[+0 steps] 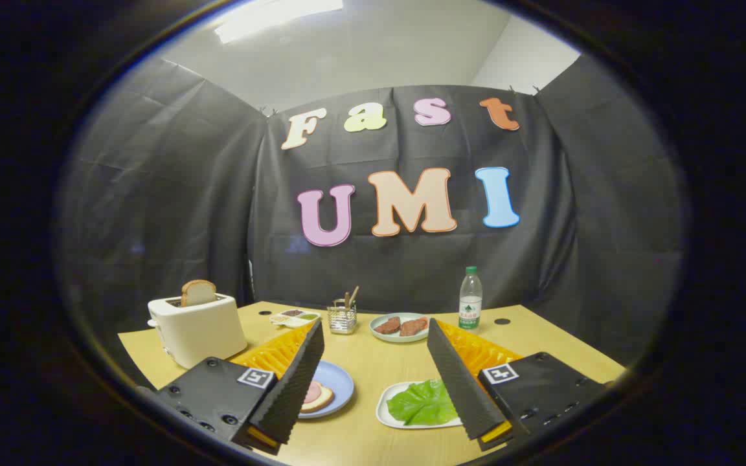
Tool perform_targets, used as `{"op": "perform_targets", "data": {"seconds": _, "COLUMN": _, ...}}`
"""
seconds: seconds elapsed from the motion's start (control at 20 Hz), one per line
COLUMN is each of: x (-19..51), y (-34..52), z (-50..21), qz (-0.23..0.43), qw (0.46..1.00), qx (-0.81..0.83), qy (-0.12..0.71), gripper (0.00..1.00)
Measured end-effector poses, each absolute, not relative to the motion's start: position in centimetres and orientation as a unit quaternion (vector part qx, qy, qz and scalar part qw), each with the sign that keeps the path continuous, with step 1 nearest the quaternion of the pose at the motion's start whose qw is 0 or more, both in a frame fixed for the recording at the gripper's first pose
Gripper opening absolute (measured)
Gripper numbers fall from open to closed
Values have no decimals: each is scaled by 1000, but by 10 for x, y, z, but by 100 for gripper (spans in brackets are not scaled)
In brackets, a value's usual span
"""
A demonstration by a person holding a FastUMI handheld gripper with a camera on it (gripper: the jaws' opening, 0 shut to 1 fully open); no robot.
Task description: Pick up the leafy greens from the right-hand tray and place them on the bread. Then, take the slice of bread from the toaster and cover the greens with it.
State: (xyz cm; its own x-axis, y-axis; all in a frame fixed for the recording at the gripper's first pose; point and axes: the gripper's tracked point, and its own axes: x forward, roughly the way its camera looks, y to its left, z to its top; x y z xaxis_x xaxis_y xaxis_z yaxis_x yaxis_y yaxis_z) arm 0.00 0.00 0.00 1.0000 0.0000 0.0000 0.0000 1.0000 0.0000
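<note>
- Two fingers of the gripper stand wide apart, holding nothing.
- Leafy greens lie on the right-hand tray, at five o'clock between the fingers.
- Best approach, I judge: descend, straddle the leaf, pinch gently.

Tabletop: light wood tone. Toaster: cream-white, holding a tan, brown-crusted bread slice. Leafy greens — bright green, on a white tray. Blue plate carries pale bread topped with pink meat. Far plate — pale grey-green, with two reddish-brown patties. Bottle: clear, green cap.
</note>
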Motion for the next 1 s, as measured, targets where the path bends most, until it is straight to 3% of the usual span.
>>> {"op": "perform_targets", "data": {"seconds": 1.0, "x": -10, "y": -51, "z": -1, "qz": -64, "qw": 998, "qx": 24, "qy": -1, "gripper": 100}}
